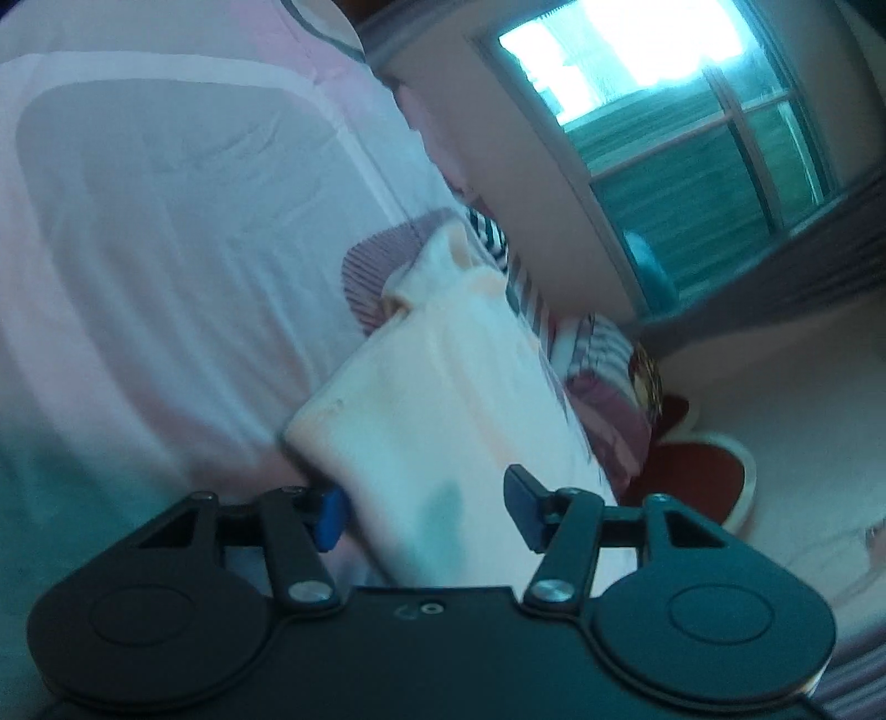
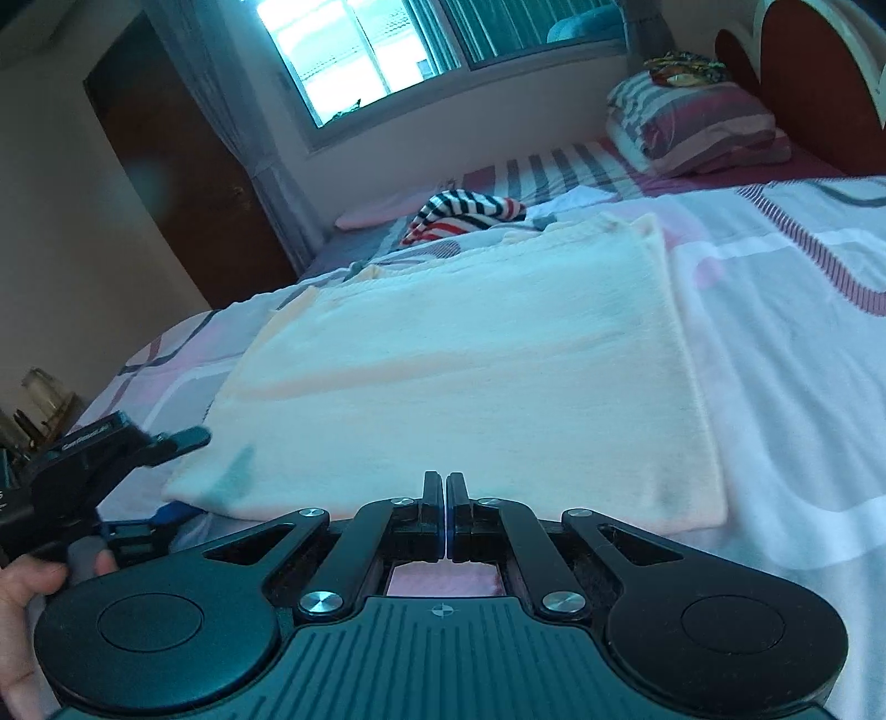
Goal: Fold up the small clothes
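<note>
Cream garment (image 2: 459, 354) lies flat on the bed (image 2: 786, 310), folded into a rough rectangle, directly ahead of the right hand-held gripper (image 2: 446, 501). Its near hem runs just beyond the tips of that gripper; the cloth extends away from it toward the window (image 2: 387, 50).

Right hand-held gripper: fingers pressed together, nothing between them, tips just short of the hem or barely over it (cannot tell whether they touch the cloth).

Left hand-held gripper (image 1: 426, 509): fingers apart, rolled to one side, so the bed and window appear tilted in its own view. The near corner of the cream garment sits in the gap between the two blue pads (image 1: 330, 518); the pads do not visibly press on it. In the right wrist view this gripper (image 2: 166, 476) is to the left of the right one, at the garment's near left corner, one finger above the cloth edge and one below, with a person's hand (image 2: 25, 603) on its handle.

Beyond the garment, farther from both grippers: a striped piece of clothing (image 2: 470, 213) and stacked striped bedding (image 2: 698, 124) near the headboard.
</note>
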A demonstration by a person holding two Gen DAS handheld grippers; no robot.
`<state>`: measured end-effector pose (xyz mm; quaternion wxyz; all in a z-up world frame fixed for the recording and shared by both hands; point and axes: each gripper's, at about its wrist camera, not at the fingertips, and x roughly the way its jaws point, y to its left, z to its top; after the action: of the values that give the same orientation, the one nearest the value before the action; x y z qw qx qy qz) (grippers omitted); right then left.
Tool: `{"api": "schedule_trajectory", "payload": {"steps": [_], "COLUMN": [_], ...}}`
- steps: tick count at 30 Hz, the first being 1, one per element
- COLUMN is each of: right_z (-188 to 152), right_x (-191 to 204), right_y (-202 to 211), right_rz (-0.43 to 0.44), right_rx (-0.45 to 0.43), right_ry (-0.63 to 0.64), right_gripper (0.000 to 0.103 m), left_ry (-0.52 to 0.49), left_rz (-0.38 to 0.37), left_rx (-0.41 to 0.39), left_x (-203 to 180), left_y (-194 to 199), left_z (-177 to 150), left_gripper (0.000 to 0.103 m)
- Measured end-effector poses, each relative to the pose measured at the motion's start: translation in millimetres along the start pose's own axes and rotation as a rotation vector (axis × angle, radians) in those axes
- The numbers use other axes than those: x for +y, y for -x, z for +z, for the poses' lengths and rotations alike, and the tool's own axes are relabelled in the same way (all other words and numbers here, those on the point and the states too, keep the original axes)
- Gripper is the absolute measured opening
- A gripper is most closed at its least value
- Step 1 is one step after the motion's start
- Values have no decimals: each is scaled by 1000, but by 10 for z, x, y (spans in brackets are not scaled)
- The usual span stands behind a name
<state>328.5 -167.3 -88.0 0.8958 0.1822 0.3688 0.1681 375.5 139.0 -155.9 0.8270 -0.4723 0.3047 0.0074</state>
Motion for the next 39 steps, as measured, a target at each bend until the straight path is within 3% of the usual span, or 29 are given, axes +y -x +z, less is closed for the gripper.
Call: {"api": "schedule_trajectory", "payload": {"steps": [6,11,13,17,20,23,30,39], "right_z": [101,350,450,608,676,630,607,584], "right_x": [-28,-24,10,73,105,108,105,112], "right_y": [-192,-449,-587,-821,-960,-1166,-1150,-1156], "right_rz": [-3,8,16,38,44,5,6,-18], "right_rx": [-10,-34,-42,-51,-47,11,-6,13], "right_ry": [-21,-38,-43,-58,-51,-41,-55,-52], "right_gripper": [0,0,0,0,0,0,0,0], "left_ry": [56,32,4,19,50,63,102,-2], "left_rz": [46,35,54,72,49,41,42,40], "left_rx": [-112,-119,-128,-130,-129,-133,-158,-151], "left_x": [-107,-125,-158,-72,32,43,51,-68], "left_y": [-110,-308,-346,-368,-348,-323,-303,-230], "left_z": [-95,92,98,117,121,94,34,128], "left_gripper": [57,53,45,14,9,8,11,6]}}
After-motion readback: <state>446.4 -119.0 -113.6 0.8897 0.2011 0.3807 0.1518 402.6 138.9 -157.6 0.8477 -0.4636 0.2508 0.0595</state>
